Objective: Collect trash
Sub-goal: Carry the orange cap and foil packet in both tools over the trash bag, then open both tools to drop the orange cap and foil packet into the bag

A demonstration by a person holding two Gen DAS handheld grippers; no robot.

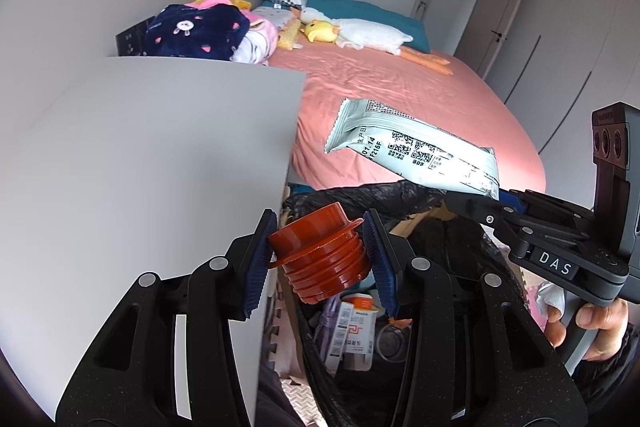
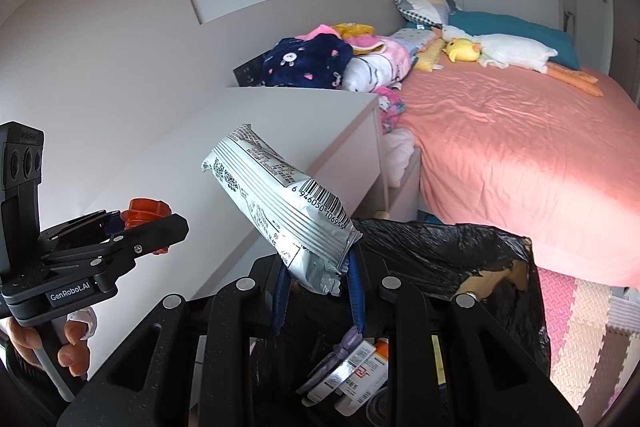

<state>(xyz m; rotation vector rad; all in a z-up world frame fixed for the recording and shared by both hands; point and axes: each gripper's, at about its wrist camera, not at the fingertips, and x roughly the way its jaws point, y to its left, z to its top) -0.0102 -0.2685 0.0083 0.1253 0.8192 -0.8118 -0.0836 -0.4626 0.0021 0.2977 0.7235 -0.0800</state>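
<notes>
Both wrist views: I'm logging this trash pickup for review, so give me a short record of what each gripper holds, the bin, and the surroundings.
left gripper: jaws shut on a ribbed orange plastic threaded cap
right gripper: jaws shut on the crumpled end of a pale printed snack wrapper
bin: black-bag-lined trash bin below both grippers, already holding small boxes
surroundings: white cabinet, bed with salmon-pink sheet
stage: both items held, not yet dropped

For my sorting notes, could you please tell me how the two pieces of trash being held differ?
The orange threaded plug is rigid and round; the white snack wrapper is flat, crinkled and printed with a barcode. The left tongs clamp the plug across its sides; the right tongs pinch only the wrapper's end. Both hang above the black-lined trash bin.
</notes>
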